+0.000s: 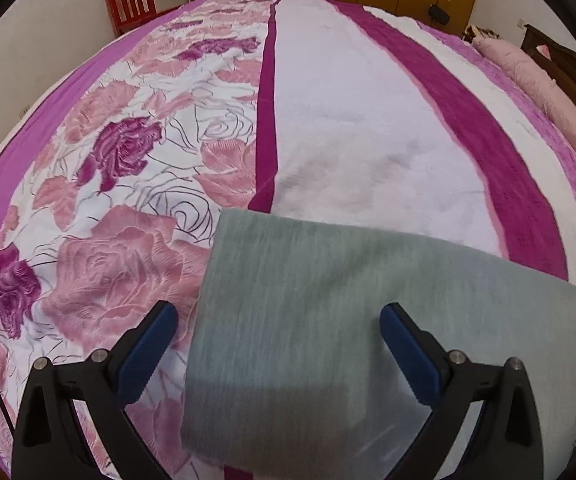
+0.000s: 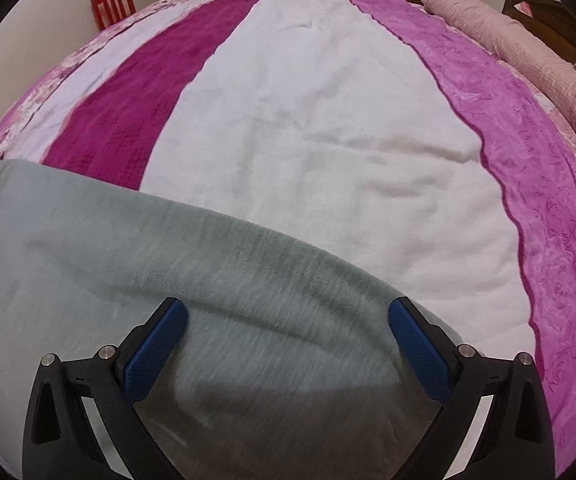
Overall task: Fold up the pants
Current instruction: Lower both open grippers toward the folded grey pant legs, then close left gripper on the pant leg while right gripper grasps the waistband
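Note:
The grey-green pants (image 1: pixel 327 312) lie folded in a flat rectangle on the bed, near its front edge. My left gripper (image 1: pixel 280 316) hangs open over the left part of them, one blue pad beyond the cloth's left edge and the other above the cloth. In the right wrist view the same pants (image 2: pixel 168 264) spread from the left edge to the lower middle. My right gripper (image 2: pixel 288 312) is open above their right end. Neither gripper holds any cloth. The near edge of the pants is hidden under the grippers.
The bed carries a pink and purple rose-patterned cover (image 1: pixel 108 200) on the left, white and magenta striped blankets (image 2: pixel 307 120) in the middle and a pink bolster (image 2: pixel 527 40) at the far right. A red chair (image 1: pixel 132 0) stands by the far wall near wooden doors.

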Demonstrator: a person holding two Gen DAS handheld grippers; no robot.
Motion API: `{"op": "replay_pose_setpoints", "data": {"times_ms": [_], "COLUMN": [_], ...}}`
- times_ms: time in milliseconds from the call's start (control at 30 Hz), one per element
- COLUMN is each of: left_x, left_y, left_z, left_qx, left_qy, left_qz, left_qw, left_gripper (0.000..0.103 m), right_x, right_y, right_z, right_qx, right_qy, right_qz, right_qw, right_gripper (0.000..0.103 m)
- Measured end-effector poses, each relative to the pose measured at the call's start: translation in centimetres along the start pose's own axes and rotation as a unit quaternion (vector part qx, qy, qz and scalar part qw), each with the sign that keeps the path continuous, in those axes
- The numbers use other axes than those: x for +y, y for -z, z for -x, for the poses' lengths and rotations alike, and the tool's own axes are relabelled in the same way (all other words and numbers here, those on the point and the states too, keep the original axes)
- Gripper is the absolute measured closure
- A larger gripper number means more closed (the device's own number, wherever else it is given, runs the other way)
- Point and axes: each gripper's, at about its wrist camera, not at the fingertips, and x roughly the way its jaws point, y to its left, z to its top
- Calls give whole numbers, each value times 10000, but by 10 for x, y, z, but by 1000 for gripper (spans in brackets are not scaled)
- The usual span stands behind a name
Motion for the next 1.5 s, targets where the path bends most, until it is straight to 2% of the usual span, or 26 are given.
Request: {"op": "replay_pose_setpoints", "data": {"times_ms": [167, 433, 500, 767, 833, 933, 1000, 1033, 1100, 1133, 1200, 1233, 1267, 1333, 1500], "left_x": [-1, -10, -11, -10, -12, -19, -21, -21, -21, -21, -24, -26, -27, -29, -26], "left_y": [1, 3, 1, -1, 1, 5, 6, 6, 6, 6, 6, 7, 8, 10, 18], "left_z": [-15, -16, -17, -27, -24, -16, -11, -8, -5, -3, 1, 3, 5, 16, 46], "left_qx": [32, -371, -410, -326, -363, -461, -470, -457, -422, -400, -391, -386, -388, -477, -742], "left_qy": [-72, -145, -109, -111, -157, -230, -169, -69, 143, 223, 260, 294, 315, 339, 560], "left_qz": [-151, -426, -406, -176, -212, -260, -232, -171, -68, -30, -57, -99, -123, -182, -142], "left_qw": [9999, 9983, 9983, 9993, 9990, 9983, 9985, 9988, 9990, 9989, 9989, 9988, 9987, 9981, 9956], "left_gripper": [0, 3, 7, 3, 5, 17, 35, 42, 74, 79, 91, 94, 95, 96, 96], "right_x": [-2, -1, 0, -2, -1, 0, 2, 3, 5, 6, 11, 13, 13, 16, 19], "right_y": [1, -1, -2, -2, -1, 1, 2, 3, 5, 6, 8, 8, 9, 11, 19], "right_z": [-8, -18, -20, -23, -22, -20, -18, -17, -12, -9, 0, 4, 8, 18, 46], "right_qx": [32, 24, 12, -143, -182, -227, -255, -283, -369, -410, -485, -497, -493, -514, -718], "right_qy": [-60, 43, 54, 72, 93, 119, 156, 171, 203, 212, 179, 153, 179, 157, -20], "right_qz": [-43, -58, -27, -60, -64, -78, -94, -96, -88, -73, 25, 50, 67, 124, 113], "right_qw": [10000, 10000, 10000, 9999, 9998, 9996, 9995, 9994, 9991, 9989, 9987, 9986, 9986, 9985, 9974], "right_gripper": [0, 0, 0, 0, 0, 0, 2, 5, 12, 20, 46, 67, 80, 94, 97]}}
